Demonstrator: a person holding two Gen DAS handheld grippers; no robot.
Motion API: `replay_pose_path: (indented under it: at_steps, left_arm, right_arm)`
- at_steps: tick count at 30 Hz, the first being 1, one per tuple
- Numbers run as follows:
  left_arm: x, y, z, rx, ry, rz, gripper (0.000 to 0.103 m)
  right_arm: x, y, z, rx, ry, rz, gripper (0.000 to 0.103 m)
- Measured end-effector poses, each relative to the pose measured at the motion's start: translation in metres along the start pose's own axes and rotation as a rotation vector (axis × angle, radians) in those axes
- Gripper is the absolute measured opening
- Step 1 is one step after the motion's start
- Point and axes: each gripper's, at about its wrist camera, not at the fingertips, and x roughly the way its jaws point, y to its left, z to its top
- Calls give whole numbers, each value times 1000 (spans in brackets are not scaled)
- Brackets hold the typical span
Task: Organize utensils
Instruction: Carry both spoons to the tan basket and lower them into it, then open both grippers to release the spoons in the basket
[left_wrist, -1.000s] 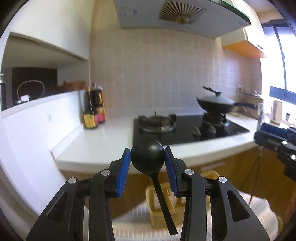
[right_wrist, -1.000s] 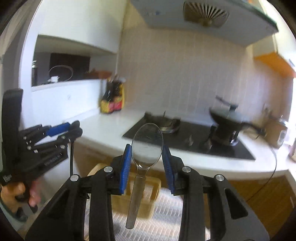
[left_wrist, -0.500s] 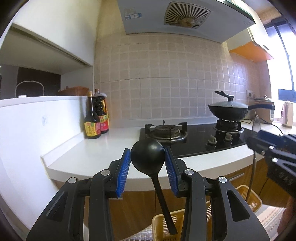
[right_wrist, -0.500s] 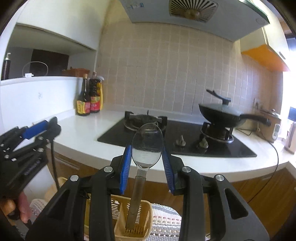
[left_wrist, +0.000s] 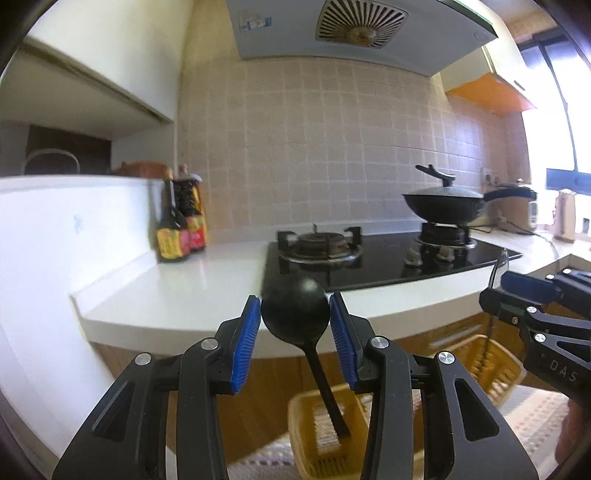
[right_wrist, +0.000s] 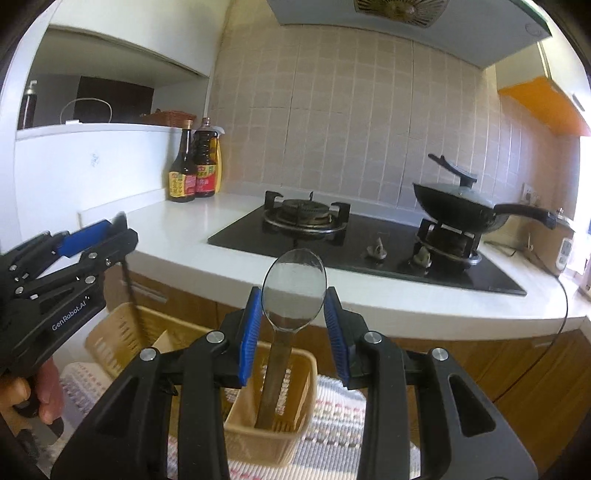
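Note:
My left gripper (left_wrist: 294, 328) is shut on a black spoon (left_wrist: 295, 314) by its bowl. The handle hangs down into a yellow slotted utensil basket (left_wrist: 306, 443) below. My right gripper (right_wrist: 292, 317) is shut on a metal spoon (right_wrist: 293, 291) by its bowl. Its handle reaches down into another yellow basket (right_wrist: 266, 439). The right gripper shows at the right of the left wrist view (left_wrist: 535, 314), and the left gripper at the left of the right wrist view (right_wrist: 62, 258). A second basket (left_wrist: 476, 365) stands to the right in the left view.
A white counter (left_wrist: 177, 291) runs ahead with a black gas hob (right_wrist: 332, 236). A lidded wok (right_wrist: 461, 210) sits on the right burner. Sauce bottles (right_wrist: 194, 166) stand at the counter's back left. A woven cloth (right_wrist: 343, 424) lies under the baskets.
Both grippers have come down a little with their spoons, the handles now lower in the yellow baskets. Both stay shut on the spoon bowls.

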Motion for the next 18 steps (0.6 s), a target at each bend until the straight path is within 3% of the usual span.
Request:
replay_pose_path:
  at_steps: [1, 3, 8, 18]
  left_arm:
    - [-4, 4, 1, -19, 14, -25, 41]
    - [-12, 11, 1, -48, 22, -33, 43]
    - [-48, 30, 6, -109, 40, -69, 46]
    - [-100, 46, 25, -199, 211, -189, 47]
  right_arm:
    - [-3, -1, 0, 6, 4, 5, 45]
    - [-15, -6, -1, 34, 17, 32, 50]
    - [-45, -17, 0, 82, 55, 75, 50]
    - [-96, -24, 13, 177, 220, 106, 50]
